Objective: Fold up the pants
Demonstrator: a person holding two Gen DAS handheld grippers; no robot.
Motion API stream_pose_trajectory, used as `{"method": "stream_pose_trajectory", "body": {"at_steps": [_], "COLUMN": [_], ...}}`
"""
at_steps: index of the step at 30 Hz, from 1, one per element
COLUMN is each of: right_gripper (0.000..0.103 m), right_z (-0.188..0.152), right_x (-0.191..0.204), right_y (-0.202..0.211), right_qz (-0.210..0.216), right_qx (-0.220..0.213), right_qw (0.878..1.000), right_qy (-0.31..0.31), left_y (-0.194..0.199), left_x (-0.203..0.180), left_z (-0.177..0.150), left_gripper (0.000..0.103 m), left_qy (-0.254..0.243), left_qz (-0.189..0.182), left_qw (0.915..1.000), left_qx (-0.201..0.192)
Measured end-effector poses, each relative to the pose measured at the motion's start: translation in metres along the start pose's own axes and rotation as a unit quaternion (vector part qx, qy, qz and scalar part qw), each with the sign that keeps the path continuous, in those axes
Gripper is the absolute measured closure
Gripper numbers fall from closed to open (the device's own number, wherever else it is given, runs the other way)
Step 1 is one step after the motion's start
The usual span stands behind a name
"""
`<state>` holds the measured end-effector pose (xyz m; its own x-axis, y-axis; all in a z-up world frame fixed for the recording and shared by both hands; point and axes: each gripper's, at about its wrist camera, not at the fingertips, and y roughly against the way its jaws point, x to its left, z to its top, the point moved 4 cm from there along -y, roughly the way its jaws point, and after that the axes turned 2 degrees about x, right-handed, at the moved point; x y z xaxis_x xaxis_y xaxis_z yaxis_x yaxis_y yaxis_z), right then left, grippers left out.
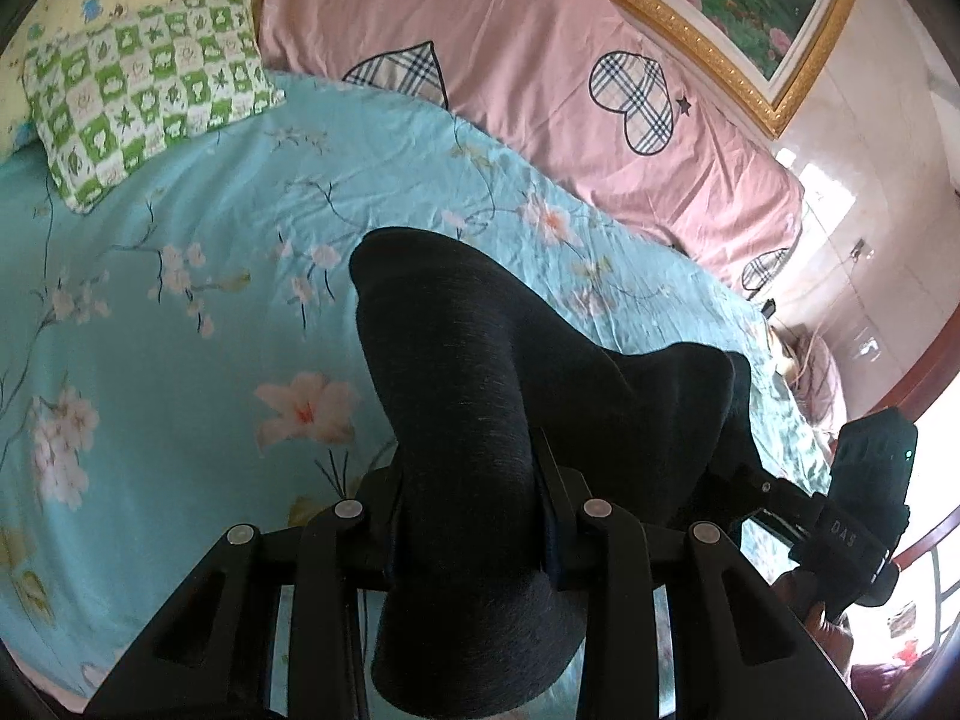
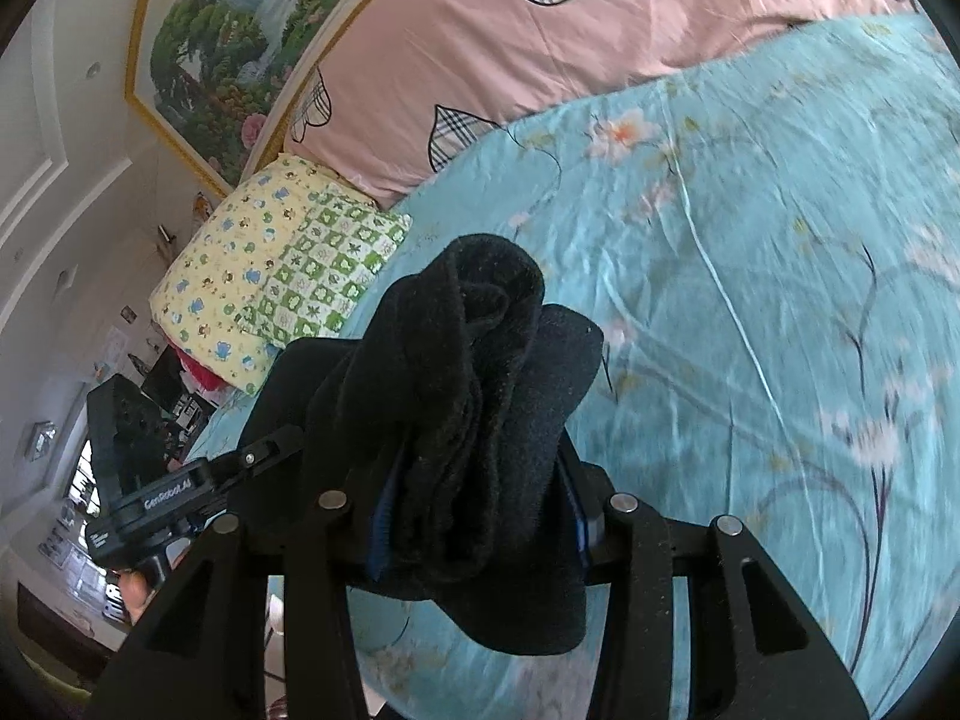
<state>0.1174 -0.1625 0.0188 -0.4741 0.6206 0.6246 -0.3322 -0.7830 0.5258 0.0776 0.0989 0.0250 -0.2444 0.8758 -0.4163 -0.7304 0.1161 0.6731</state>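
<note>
The black pants (image 1: 468, 408) are held up over the turquoise floral bedsheet (image 1: 180, 312). My left gripper (image 1: 471, 516) is shut on a thick bunch of the pants' fabric, which drapes over and below the fingers. My right gripper (image 2: 474, 516) is shut on another bunched, rolled part of the pants (image 2: 468, 360). The right gripper also shows at the right edge of the left wrist view (image 1: 852, 498), and the left one at the left of the right wrist view (image 2: 156, 498). The fingertips are hidden by cloth.
A green checked pillow (image 1: 144, 90) and a yellow patterned pillow (image 2: 240, 264) lie at the head of the bed. A pink quilt with plaid hearts (image 1: 540, 60) runs along the wall under a gold-framed painting (image 1: 750, 6). The bed's edge is near the right gripper.
</note>
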Motion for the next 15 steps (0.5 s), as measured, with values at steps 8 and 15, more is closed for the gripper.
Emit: {"method": "stream_pose_trajectory", "body": {"at_steps": [8, 15], "right_gripper": [0.057, 0.057], "right_z": [0.038, 0.068], "right_x": [-0.003, -0.013], "right_y": [-0.037, -0.069], "right_qz": [0.007, 0.007], "right_qx": [-0.004, -0.006], "right_qw": [1.000, 1.000], "right_qy": [0.021, 0.024], "left_y": [-0.026, -0.054], "left_x": [0.009, 0.014], "left_z": [0.037, 0.073], "left_gripper": [0.070, 0.070], "left_qy": [0.008, 0.008], "left_qz": [0.022, 0.038], "left_qw": [0.9997, 0.9990], "left_qx": [-0.010, -0.021]}}
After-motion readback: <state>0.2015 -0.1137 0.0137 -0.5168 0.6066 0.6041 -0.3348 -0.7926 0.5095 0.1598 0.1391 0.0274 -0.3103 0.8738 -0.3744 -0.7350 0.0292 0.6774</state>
